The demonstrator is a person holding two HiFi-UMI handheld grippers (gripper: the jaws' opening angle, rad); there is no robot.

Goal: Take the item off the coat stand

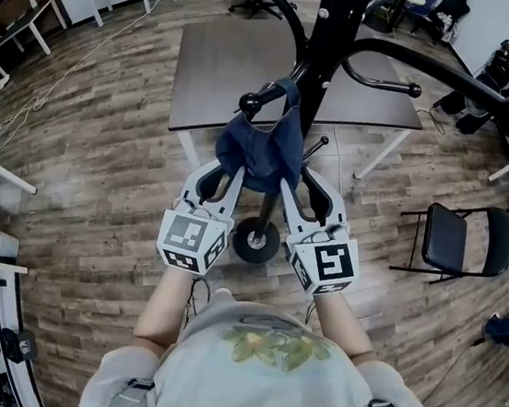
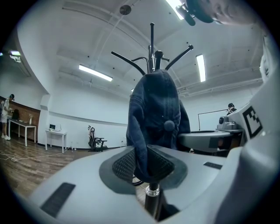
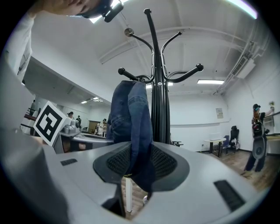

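Left side: clamped with the left gripper (image 2: pixel 142 164), jaws set narrow, on the left hem of the denim cap (image 1: pixel 264 148); cloth squeezed between the pads.

Centre: hung limp from a hook (image 1: pixel 249 104) of the black coat stand (image 1: pixel 337 32), long axis straight down, crown looped over the hook above the fingers, hem low between both tools.

Right side: pinched likewise with the right gripper (image 3: pixel 142 164), a shade wider, on the right hem fold.

Equally near on both sides. Probably calls for lifting up and leftward over the hook's knob, not tugging down; otherwise some risk of snagging.
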